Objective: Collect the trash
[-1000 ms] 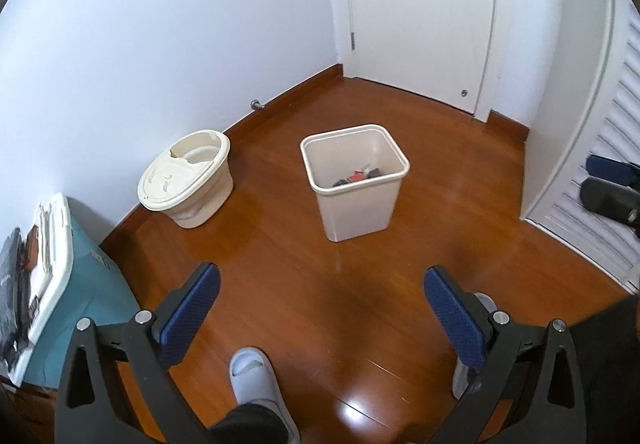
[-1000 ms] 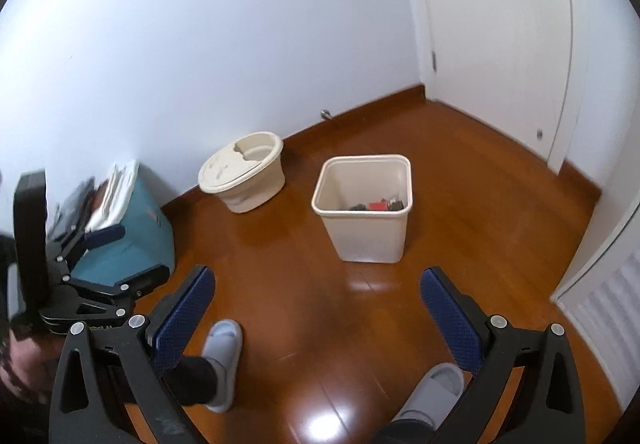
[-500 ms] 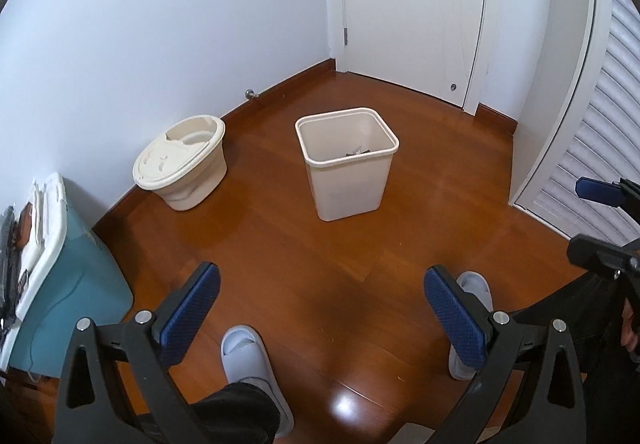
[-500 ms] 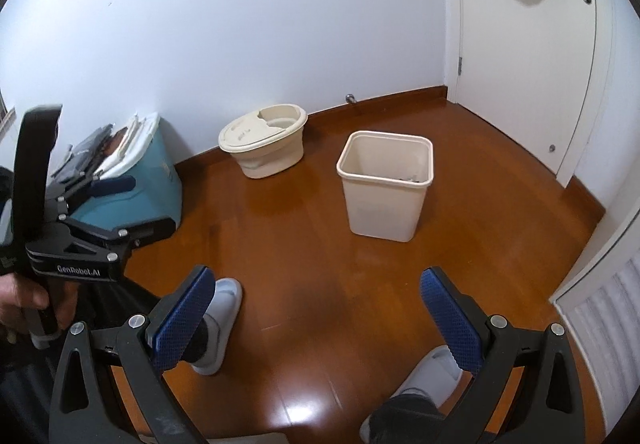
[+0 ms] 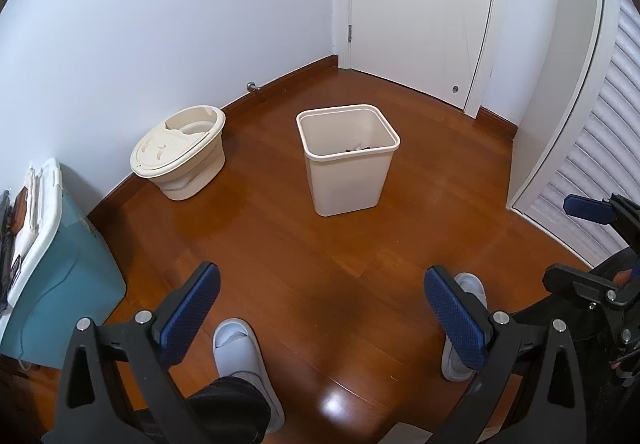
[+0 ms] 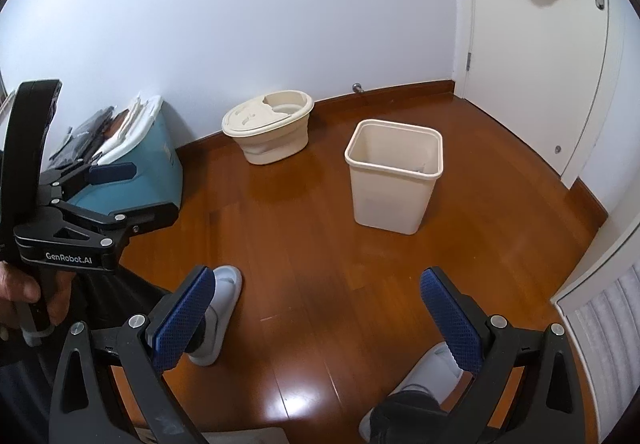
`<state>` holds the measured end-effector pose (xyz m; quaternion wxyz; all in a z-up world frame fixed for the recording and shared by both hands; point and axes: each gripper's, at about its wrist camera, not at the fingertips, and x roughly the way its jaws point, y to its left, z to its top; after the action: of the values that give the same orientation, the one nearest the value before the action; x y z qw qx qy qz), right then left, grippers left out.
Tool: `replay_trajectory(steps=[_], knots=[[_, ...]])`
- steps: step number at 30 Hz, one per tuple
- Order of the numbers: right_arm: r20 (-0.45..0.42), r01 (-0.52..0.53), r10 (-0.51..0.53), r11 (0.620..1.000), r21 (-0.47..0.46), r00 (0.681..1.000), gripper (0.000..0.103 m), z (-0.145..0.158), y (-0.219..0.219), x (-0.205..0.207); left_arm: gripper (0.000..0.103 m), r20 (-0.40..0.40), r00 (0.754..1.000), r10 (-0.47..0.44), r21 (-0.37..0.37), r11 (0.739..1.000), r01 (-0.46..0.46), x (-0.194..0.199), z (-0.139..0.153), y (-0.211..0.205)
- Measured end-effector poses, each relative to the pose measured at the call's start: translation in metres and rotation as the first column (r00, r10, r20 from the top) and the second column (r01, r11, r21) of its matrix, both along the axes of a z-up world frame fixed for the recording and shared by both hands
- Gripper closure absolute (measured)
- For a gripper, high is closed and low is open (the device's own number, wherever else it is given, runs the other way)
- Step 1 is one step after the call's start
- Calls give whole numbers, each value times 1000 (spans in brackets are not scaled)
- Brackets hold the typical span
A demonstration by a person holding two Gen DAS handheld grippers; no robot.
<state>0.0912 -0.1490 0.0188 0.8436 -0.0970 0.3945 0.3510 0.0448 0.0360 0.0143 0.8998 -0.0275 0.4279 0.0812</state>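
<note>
A cream square trash bin (image 5: 347, 159) stands on the wood floor in the middle of the room; it also shows in the right wrist view (image 6: 394, 176). A little trash (image 5: 358, 148) shows inside near its rim. My left gripper (image 5: 322, 308) is open and empty, well back from the bin. My right gripper (image 6: 320, 308) is open and empty too, also well back. Each gripper shows in the other's view: the right one (image 5: 588, 244) at the right edge, the left one (image 6: 116, 189) at the left.
A cream round bucket with a lid (image 5: 179, 151) stands by the wall. A teal box (image 5: 56, 284) with items on top is at the left. A white door (image 5: 420, 11) is at the back, louvred doors (image 5: 592, 171) at the right. My slippered feet (image 5: 240, 360) are below.
Both grippers have risen and pulled back from the bin, so it looks smaller and farther. The trash inside is now mostly hidden by the rim. Both stay open.
</note>
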Motion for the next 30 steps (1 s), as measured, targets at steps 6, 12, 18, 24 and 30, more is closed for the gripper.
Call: replay_trajectory(steps=[6,12,18,24,30], knots=[[0,19,-19,1000,17,1000,0,1,-6,3,0,2,1000,-6,12,1000,6,-1,-1,0],[-2,29,-29,999,26,1000,0,2,-8,6,0,-4,1000,-9,17,1000,9,0,-2,-2],[-3,29,-29,999,26,1000,0,2,-9,7,0,-1,1000,-13,19,1000,13,1,-2,-2],[-2,28,-28,999,26,1000,0,2,-9,7,0,-3,1000,-11,18,1000,11,1,-3,-4],[0,26,-26,999,26,1000,0,1,-8,6,0,-3,1000,-10,19,1000,11,1,-4,-5]])
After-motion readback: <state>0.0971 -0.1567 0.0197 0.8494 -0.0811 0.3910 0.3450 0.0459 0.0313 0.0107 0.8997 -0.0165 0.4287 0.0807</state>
